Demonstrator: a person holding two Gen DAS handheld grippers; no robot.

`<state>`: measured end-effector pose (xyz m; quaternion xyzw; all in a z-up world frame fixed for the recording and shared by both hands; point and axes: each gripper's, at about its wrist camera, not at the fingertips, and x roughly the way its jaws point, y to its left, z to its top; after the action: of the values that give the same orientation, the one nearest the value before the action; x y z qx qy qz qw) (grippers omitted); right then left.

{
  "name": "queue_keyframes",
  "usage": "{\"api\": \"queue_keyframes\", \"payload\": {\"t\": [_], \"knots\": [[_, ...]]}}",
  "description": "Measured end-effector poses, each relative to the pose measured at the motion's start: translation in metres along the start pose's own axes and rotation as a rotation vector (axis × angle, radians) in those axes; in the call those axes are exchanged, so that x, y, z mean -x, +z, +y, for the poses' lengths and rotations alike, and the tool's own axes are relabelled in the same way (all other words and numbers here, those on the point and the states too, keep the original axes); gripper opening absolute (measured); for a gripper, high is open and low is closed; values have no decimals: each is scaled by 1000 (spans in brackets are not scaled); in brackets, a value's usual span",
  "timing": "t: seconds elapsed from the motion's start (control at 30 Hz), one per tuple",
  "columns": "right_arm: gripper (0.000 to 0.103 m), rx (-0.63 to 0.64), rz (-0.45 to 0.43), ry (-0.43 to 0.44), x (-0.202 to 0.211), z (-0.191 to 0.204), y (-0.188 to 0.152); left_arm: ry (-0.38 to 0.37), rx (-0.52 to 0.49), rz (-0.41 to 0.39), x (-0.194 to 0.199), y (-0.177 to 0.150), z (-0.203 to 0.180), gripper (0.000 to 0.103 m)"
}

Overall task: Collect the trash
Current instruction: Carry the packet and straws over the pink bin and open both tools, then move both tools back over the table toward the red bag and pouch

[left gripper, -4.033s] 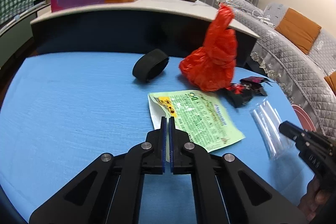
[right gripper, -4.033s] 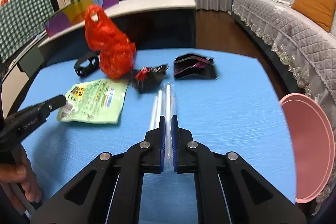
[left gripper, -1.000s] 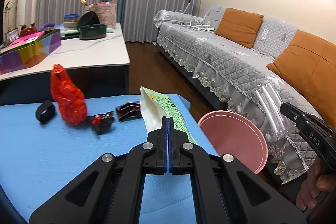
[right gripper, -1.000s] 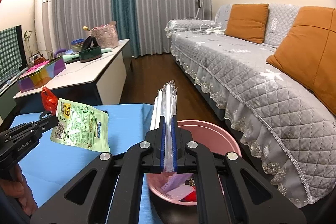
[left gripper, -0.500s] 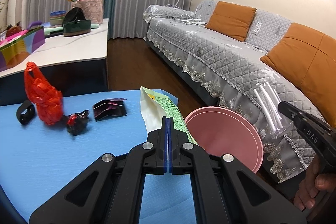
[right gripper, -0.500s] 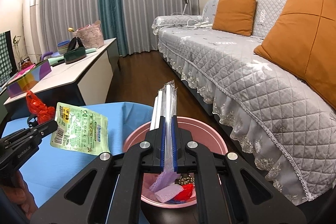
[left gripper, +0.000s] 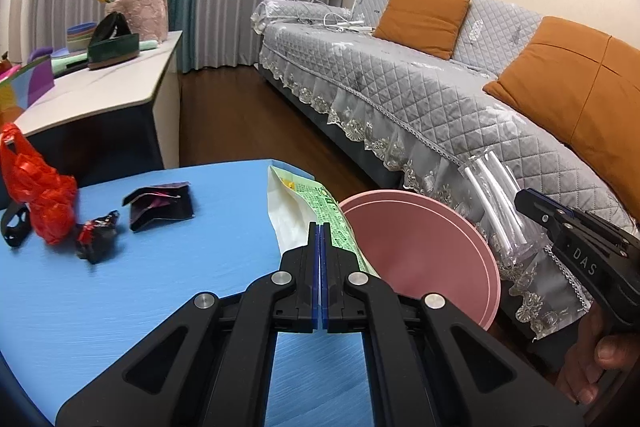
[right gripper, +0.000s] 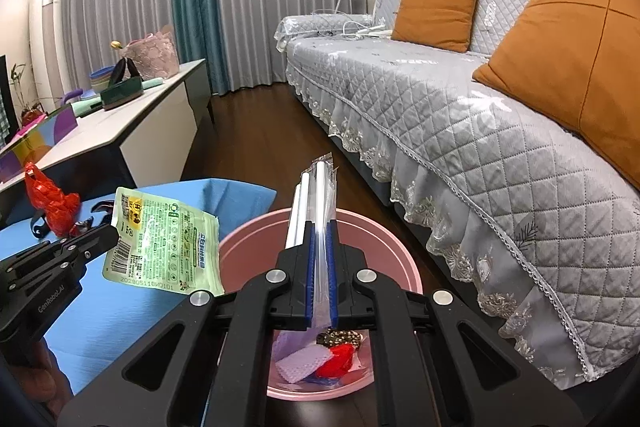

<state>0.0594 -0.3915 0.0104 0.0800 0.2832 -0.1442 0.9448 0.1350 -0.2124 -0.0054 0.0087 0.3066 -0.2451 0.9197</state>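
Observation:
My left gripper (left gripper: 320, 227) is shut on a green snack wrapper (left gripper: 316, 205) and holds it in the air at the blue table's right edge, beside the pink bin (left gripper: 424, 251). The wrapper also shows in the right wrist view (right gripper: 164, 243). My right gripper (right gripper: 319, 227) is shut on a clear plastic sleeve with white tubes (right gripper: 316, 195), directly over the pink bin (right gripper: 384, 239), which holds purple, red and dark scraps. The sleeve also shows in the left wrist view (left gripper: 496, 203), over the bin's far rim.
On the blue table (left gripper: 120, 299) lie a red plastic bag (left gripper: 44, 199), a small crumpled dark wrapper (left gripper: 98, 231), a dark open wrapper (left gripper: 160, 207) and a black band (left gripper: 12, 227). A grey sofa (left gripper: 440, 95) stands right of the bin. A white counter (left gripper: 100, 95) is behind.
Both grippers carried their trash from the table toward the pink bin. In the last half second both drew a little closer to it; the right one now hangs over its opening.

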Motion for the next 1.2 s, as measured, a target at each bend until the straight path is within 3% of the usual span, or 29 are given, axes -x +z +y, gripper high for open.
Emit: {"api": "queue_keyframes", "payload": {"t": [0.37, 0.43, 0.57, 1.2], "knots": [[6, -27, 13, -18, -9, -14, 0, -37, -75, 20, -17, -6, -31, 0], [10, -36, 17, -18, -10, -15, 0, -56, -83, 24, -17, -7, -35, 1], [13, -59, 29, -16, -12, -21, 1, -84, -37, 15, -11, -4, -29, 2], [15, -32, 0, 77, 18, 30, 10, 3, 19, -46, 56, 6, 19, 2]]}}
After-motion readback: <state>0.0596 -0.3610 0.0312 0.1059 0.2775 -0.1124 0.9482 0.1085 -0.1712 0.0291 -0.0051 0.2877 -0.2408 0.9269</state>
